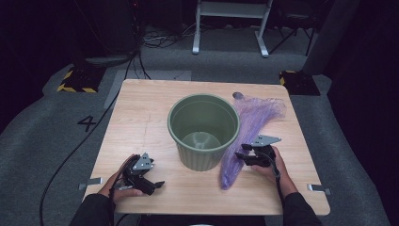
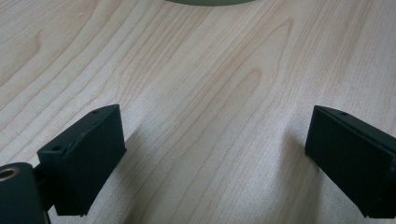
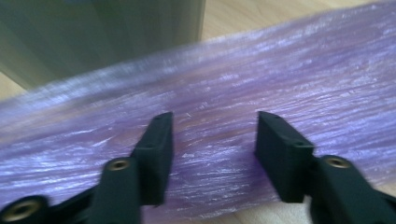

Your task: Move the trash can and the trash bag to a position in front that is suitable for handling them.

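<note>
A wooden table [image 1: 141, 117] is seen from above, with a person's forearms entering from the near edge. At the near left, the left gripper [image 1: 153, 184] is rested on the table top in the left hand [image 1: 123, 181]; in the left gripper view its jaws are spread wide over bare wood, with nothing between them.

At the near right, the right gripper [image 1: 248, 151] is held in the right hand [image 1: 273, 165] against a thin purple plastic bag [image 1: 249, 127]. In the right gripper view the bag [image 3: 261, 79] is stretched across the picture just behind the jaws, which are partly spread. The film lies between and beyond them, and no pinch on it can be made out, so the bag is judged not yet gripped.

The bag lies flat and wrinkled on the table, running from the near right towards the far right corner, its near end touching or just beside the bin. In the middle of the table an empty green ribbed bin [image 1: 203, 132] is stood upright.

Beyond the table, grey floor, cables and a white frame are seen in dim light.

The step in hand appears to be the picking up of the bag, probably for lining the bin. For the next move, the jaws would need to be closed on a fold of the film, then lifted.
</note>
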Demonstrator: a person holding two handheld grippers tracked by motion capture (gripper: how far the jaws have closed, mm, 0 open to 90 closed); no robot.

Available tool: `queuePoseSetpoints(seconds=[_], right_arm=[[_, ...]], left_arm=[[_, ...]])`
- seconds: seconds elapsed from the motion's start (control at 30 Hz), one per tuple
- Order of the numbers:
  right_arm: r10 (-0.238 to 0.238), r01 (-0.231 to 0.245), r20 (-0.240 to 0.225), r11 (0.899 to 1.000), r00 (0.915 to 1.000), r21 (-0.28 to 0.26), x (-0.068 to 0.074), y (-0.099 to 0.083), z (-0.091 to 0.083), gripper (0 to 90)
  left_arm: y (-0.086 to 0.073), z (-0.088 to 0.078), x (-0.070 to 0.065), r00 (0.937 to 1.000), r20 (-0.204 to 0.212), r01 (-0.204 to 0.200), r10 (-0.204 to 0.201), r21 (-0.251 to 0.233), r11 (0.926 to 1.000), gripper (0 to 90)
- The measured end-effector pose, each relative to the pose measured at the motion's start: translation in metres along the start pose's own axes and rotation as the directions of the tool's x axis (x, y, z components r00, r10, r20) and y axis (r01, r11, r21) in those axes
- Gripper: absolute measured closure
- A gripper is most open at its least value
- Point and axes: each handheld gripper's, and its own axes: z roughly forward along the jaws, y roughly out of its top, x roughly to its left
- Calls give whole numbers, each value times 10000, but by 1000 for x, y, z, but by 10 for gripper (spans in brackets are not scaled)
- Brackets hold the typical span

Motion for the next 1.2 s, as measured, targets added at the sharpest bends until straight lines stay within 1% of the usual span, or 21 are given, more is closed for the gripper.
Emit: queuePoseSetpoints(seconds=[0.13, 0.17, 0.2, 0.23, 0.37, 0.4, 0.43, 0.5, 0.53, 0.63, 0.73, 0.83, 0.87, 0.9, 0.93, 0.97, 1.0, 1.07, 1.1, 1.17, 1.2], right_arm=[[-28, 27, 86, 9999, 10000, 116, 1, -2, 1, 698], [-28, 27, 86, 9999, 10000, 116, 1, -2, 1, 698], [-44, 37, 333, 9998, 9994, 195, 2, -3, 0, 759], [-43, 36, 362, 9998, 9993, 183, 3, -4, -2, 786], [51, -63, 648, 9998, 9979, 188, 6, -12, -12, 833], [103, -116, 699, 9998, 9975, 185, 7, -14, -16, 820], [205, -216, 683, 9996, 9975, 157, 7, -15, -19, 750], [419, -429, 637, 9990, 9971, 144, 7, -17, -26, 525], [589, -595, 640, 9982, 9962, 85, 7, -17, -29, 454], [578, -557, 639, 9979, 9963, -344, 11, -19, -45, 375], [301, -274, 508, 9982, 9983, -534, 17, -22, -58, 368], [-18, 31, 324, 9992, 9995, -394, 22, -26, -64, 373], [-306, 308, 108, 9994, 9995, -157, 28, -29, -66, 399], [-368, 368, -23, 9993, 9993, -73, 32, -31, -67, 430], [-368, 368, -23, 9993, 9993, -73, 32, -31, -67, 430], [-524, 524, -430, 9986, 9977, -14, 39, -32, -67, 475], [-617, 617, -595, 9981, 9963, -16, 43, -33, -66, 500], [-633, 634, -734, 9980, 9953, -11, 47, -32, -64, 524], [-584, 589, -1109, 9983, 9921, 14, 57, -30, -57, 551], [-828, 847, -1370, 9964, 9871, 80, 69, -26, -50, 574], [-828, 847, -1370, 9964, 9871, 80, 69, -26, -50, 574]], left_arm=[[0, 0, 0, 10000, 5, 2, -2, 1, 10000, 45], [0, 0, 0, 10000, 5, 2, -2, 1, 10000, 45], [0, 0, 0, 10000, 5, -1, 1, 0, 10000, 45], [0, 0, 0, 10000, 3, 1, -1, -1, 10000, 45], [0, 0, 0, 10000, 8, -2, 2, 8, 10000, 45], [0, 0, 0, 10000, 6, 1, -1, 0, 10000, 45], [0, 0, 0, 10000, 5, 1, -1, 1, 10000, 45], [0, 0, 0, 10000, 6, 1, -1, 3, 10000, 45], [0, 0, 0, 10000, 6, 0, 0, 3, 10000, 45], [0, 0, 0, 10000, 16, -2, 2, 5, 10000, 45], [0, 0, 0, 10000, 47, -17, 17, -13, 10000, 45], [0, 0, 0, 10000, 46, -19, 19, -13, 10000, 45], [0, 0, 0, 10000, 41, -21, 21, -10, 10000, 45], [0, 0, 0, 10000, 41, -18, 18, -10, 10000, 45], [0, 0, 0, 10000, 41, -18, 18, -10, 10000, 45], [0, 0, 0, 10000, 42, -19, 19, -11, 10000, 45], [0, 0, 0, 10000, 42, -16, 16, -13, 10000, 45], [0, 0, 0, 10000, 41, -16, 16, -11, 10000, 45], [0, 1, 0, 10000, 42, -10, 10, -15, 10000, 45], [0, 0, 0, 10000, 37, -15, 15, -11, 10000, 45], [0, 0, 0, 10000, 37, -15, 15, -11, 10000, 45]])
